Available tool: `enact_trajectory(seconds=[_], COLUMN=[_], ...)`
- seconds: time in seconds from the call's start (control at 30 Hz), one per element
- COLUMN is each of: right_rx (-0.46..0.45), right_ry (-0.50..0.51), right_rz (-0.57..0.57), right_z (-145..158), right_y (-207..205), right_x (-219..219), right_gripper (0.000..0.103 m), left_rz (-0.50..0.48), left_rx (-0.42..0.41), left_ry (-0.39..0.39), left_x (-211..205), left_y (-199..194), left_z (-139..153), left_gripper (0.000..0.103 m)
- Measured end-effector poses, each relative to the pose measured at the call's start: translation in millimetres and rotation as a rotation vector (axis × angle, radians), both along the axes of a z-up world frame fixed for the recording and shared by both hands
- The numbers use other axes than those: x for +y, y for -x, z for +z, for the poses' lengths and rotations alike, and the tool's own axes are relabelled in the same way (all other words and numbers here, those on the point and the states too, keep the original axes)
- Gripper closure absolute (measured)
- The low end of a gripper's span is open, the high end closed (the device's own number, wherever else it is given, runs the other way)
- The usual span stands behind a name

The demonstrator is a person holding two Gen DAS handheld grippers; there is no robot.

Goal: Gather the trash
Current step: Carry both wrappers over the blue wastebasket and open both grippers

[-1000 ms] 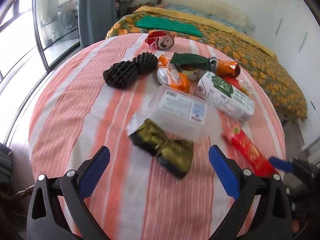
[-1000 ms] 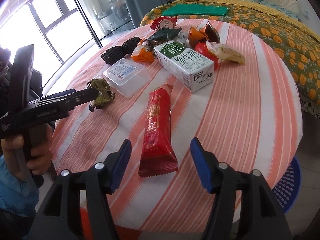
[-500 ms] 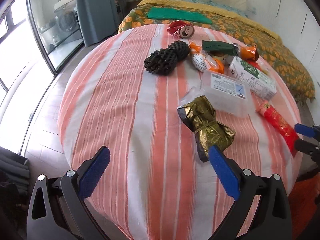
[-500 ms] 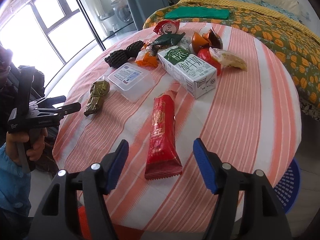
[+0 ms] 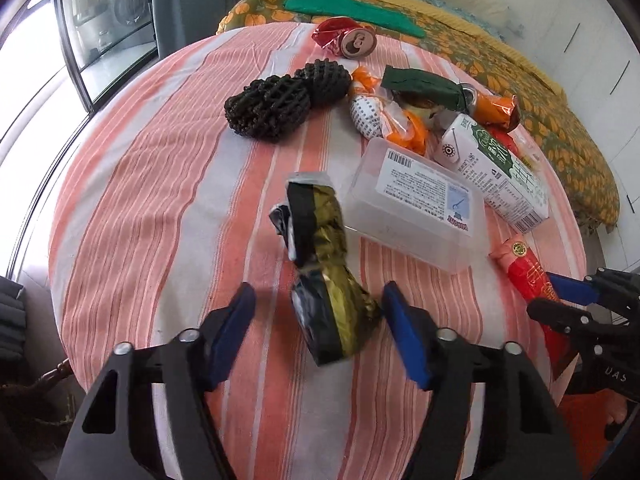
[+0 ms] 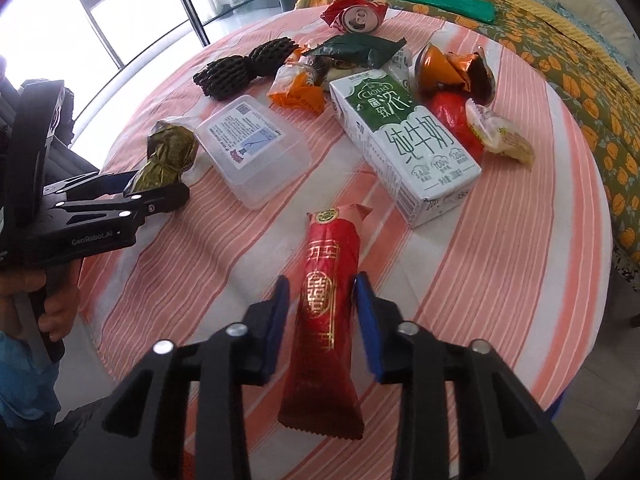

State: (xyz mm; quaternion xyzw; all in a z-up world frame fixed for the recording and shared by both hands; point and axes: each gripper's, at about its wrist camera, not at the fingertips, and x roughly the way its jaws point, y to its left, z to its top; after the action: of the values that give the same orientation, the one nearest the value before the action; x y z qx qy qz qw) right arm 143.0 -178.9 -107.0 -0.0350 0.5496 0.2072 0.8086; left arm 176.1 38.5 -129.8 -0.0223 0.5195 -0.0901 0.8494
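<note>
Nearest me, the right gripper (image 6: 320, 304) straddles one red snack wrapper (image 6: 326, 312) lying flat on the striped tablecloth (image 6: 500, 248); its blue pads sit just beside the wrapper's sides with a sliver of gap, so the jaws are open. The left gripper (image 5: 318, 320) likewise brackets the near end of one crumpled gold-and-black wrapper (image 5: 324, 276), pads apart and not touching it.

Just past these lie one clear plastic box (image 5: 416, 204) with a label and one green-and-white milk carton (image 6: 404, 144) on its side. Further on I count two black foam nets (image 5: 280, 100), touching each other, one dark green packet (image 6: 356, 50), an orange-and-white wrapper (image 5: 384, 116), and one crushed red can (image 5: 352, 38) at the far edge.
</note>
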Motion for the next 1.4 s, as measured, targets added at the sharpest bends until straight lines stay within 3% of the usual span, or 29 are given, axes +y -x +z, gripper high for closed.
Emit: enact_trajectory(seconds=[0.07,0.37,0.53,0.63,0.83,1.07,1.23,1.4], right_rx=[-0.008,-0.056,-0.072,-0.076,-0.119,-0.147,-0.109,-0.077], right_ry=[-0.02,-0.155,-0.232,-0.277,-0.31,-0.199,-0.108,-0.08], right_rz=[-0.006,-0.038,-0.09,-0.13,-0.223,-0.446,-0.59,-0.673], right_z=[1,17,24,25,35,15,-25,-63], right_y=[3,27,36,41,55,71,76,74], right_x=[-3,-19,-44,-61,-115,-224,-302,-356], right_gripper=[0.085,0.086,0.086,0.086,0.086,0.086,0.086,0.086], left_rz=[-0.018,-0.115,-0.204,-0.244,-0.402,-0.593,-0.662,-0.673], left_rx=[-0.008,-0.04,-0.075,-0.082,-0.078,-0.026,0.047,0.107], left_ry=[0.013,0.056,0.054,0.095,0.131,0.189,0.184,0.161], left_x=[2,7,-17,-37,-114,-231,-321,-395], left_y=[2,42,71,82,106,126,130,123], left_z=[1,13,28,35,40,29,-4,-51], left_gripper=[0.085,0.089,0.089,0.089,0.089,0.089,0.089,0.089])
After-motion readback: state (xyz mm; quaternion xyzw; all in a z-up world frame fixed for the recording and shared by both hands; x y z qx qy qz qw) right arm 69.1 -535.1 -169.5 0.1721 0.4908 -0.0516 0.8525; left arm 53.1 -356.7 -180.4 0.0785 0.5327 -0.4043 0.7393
